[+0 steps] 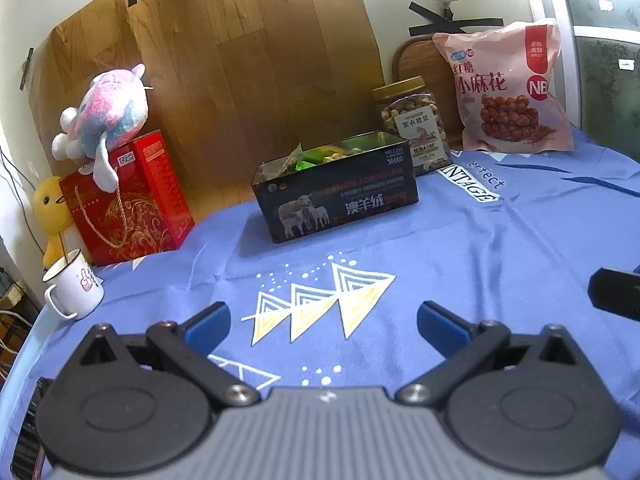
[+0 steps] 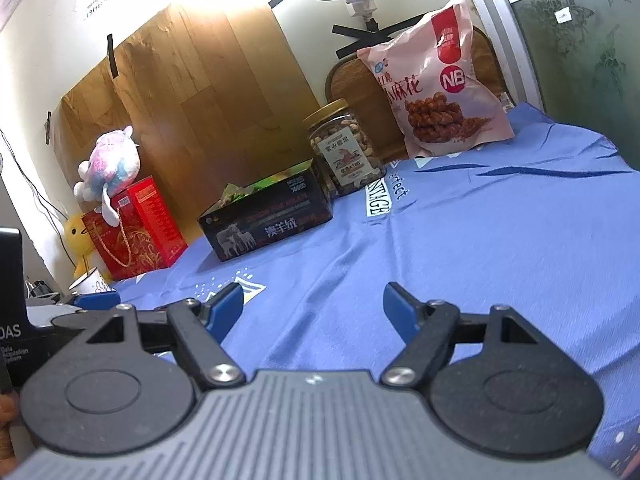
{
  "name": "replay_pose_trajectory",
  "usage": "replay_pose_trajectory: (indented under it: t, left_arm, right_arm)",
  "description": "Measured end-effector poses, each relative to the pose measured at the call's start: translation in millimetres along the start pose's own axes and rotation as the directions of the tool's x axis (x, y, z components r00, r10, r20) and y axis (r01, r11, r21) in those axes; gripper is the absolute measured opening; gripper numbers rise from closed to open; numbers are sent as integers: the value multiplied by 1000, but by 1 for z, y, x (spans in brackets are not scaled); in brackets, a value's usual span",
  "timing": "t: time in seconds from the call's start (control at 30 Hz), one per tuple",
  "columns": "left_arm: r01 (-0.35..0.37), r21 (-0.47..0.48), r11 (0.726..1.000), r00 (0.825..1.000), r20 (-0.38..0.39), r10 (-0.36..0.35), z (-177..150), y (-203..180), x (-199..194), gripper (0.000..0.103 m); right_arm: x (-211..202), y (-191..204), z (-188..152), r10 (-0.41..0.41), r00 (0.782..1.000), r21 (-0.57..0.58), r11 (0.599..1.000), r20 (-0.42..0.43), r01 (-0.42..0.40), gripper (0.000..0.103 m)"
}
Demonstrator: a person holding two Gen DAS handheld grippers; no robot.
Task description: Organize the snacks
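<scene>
A black tin box (image 1: 340, 196) with sheep on its side stands open on the blue cloth, holding several small snack packets (image 1: 320, 156); it also shows in the right wrist view (image 2: 268, 216). Behind it stand a clear jar of nuts (image 1: 416, 124) (image 2: 346, 148) with a gold lid and a pink snack bag (image 1: 508, 88) (image 2: 436, 84) leaning on the wall. My left gripper (image 1: 324, 320) is open and empty, low over the cloth in front of the box. My right gripper (image 2: 314, 304) is open and empty, further right and nearer.
A red gift box (image 1: 128, 200) with a plush toy (image 1: 104, 116) on top stands at the left, a yellow duck toy (image 1: 50, 208) beside it. A white mug (image 1: 74, 284) sits near the left table edge. A wooden panel (image 1: 240, 60) lines the back wall.
</scene>
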State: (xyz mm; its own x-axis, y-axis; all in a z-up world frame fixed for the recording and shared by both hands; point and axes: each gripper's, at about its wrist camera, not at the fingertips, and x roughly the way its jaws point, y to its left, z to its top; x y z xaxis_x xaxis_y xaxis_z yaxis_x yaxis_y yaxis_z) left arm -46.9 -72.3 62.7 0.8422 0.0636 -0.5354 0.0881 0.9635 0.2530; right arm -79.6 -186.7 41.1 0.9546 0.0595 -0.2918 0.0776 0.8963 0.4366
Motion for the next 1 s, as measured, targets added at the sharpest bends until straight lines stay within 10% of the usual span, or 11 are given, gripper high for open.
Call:
replay_pose_trajectory:
  t: [1.0]
  left_arm:
    - [-45, 15, 999, 999, -15, 45, 7, -13, 0, 103]
  right_arm:
    - [3, -9, -8, 59, 998, 59, 997, 6, -59, 79]
